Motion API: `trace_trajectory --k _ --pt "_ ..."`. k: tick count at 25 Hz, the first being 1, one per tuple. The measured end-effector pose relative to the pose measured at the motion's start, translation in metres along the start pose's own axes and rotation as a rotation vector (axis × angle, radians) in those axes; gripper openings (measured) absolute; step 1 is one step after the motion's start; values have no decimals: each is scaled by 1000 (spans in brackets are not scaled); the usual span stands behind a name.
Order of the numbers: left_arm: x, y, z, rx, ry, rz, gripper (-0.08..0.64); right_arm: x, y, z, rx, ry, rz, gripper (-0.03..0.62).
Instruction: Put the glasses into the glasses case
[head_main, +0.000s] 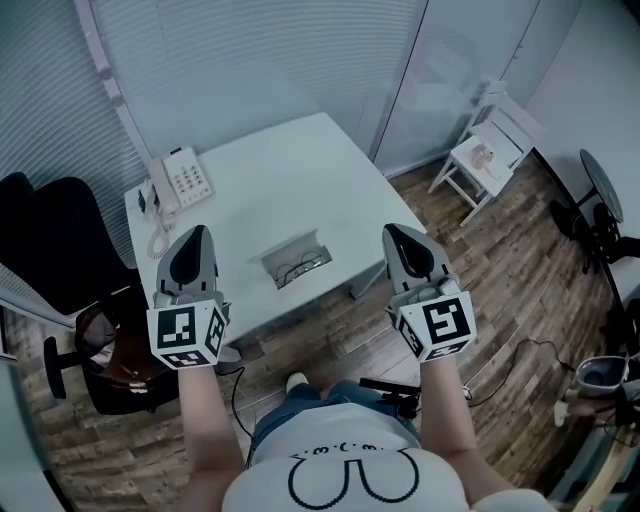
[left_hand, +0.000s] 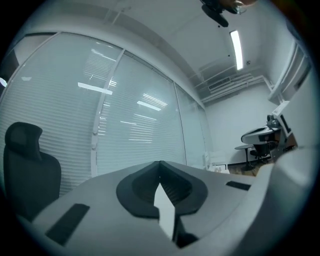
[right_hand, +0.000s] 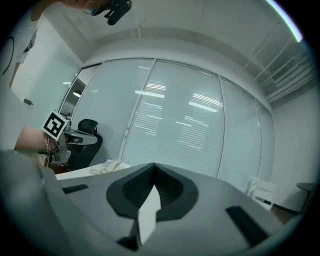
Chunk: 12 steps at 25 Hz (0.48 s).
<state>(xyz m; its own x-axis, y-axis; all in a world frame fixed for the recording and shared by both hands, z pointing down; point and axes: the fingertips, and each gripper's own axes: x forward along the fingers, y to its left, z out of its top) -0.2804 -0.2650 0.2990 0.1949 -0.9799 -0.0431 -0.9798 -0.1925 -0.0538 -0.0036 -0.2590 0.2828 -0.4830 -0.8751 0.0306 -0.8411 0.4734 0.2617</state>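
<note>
Seen from above. Left claw (head_main: 196, 234), closed tight on nothing, held level at nine o'clock of the case. Just past it at twelve o'clock, a telephone (head_main: 180, 183) sits on the white desk (head_main: 270, 170). In the middle, near the desk's six o'clock edge, lies the open glasses case (head_main: 268, 265) with the glasses (head_main: 301, 267) inside it (thin dark frame, details too small to tell). Right claw (head_main: 396, 234), at three o'clock of the case, is also closed and empty. The glasses look light, thin and easily bent, with slippery lenses. The bridge or a temple arm seems the safest hold, taken gently.
</note>
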Motion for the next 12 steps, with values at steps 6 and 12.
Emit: trace_trajectory --k 6,12 --pt "-31 -9 33 -63 -81 44 15 -18 -5 47 -48 -105 24 11" --pt "-63 -44 70 -8 -129 60 15 -62 -6 65 -35 -150 37 11"
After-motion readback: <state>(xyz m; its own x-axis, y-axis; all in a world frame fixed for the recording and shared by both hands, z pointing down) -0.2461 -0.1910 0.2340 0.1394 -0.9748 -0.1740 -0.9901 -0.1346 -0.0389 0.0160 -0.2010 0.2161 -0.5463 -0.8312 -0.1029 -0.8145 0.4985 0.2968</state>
